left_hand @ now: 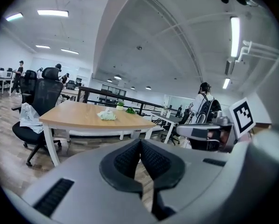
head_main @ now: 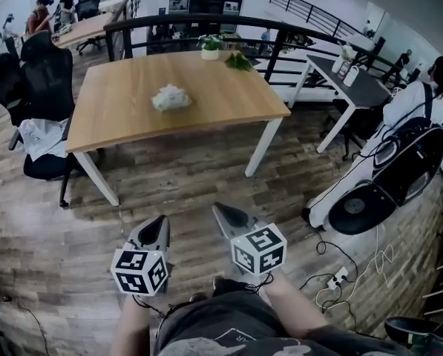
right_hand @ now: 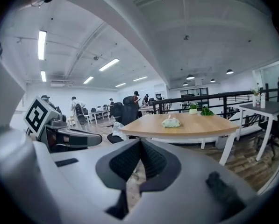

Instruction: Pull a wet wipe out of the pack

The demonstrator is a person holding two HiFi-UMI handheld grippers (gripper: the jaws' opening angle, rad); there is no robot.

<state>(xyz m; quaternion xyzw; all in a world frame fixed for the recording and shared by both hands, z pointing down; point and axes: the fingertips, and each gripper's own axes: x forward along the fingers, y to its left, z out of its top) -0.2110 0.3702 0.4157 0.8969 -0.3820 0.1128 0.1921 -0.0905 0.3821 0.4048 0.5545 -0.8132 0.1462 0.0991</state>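
Note:
A pale green wet wipe pack (head_main: 171, 98) with a white wipe sticking up lies near the middle of the wooden table (head_main: 228, 106). It shows small and far off as the pack (left_hand: 107, 115) in the left gripper view and the pack (right_hand: 171, 122) in the right gripper view. My left gripper (head_main: 160, 224) and right gripper (head_main: 222, 212) hang side by side over the floor, well short of the table. Both are shut with nothing between the jaws, seen close as the left gripper (left_hand: 140, 146) and the right gripper (right_hand: 140, 145).
A black office chair (head_main: 43, 102) with white cloth stands at the table's left. A small potted plant (head_main: 211, 47) and green leaves (head_main: 238, 61) sit at the far edge by a black railing (head_main: 280, 39). A person with a backpack (head_main: 399, 147) stands right; cables (head_main: 340, 273) lie on the floor.

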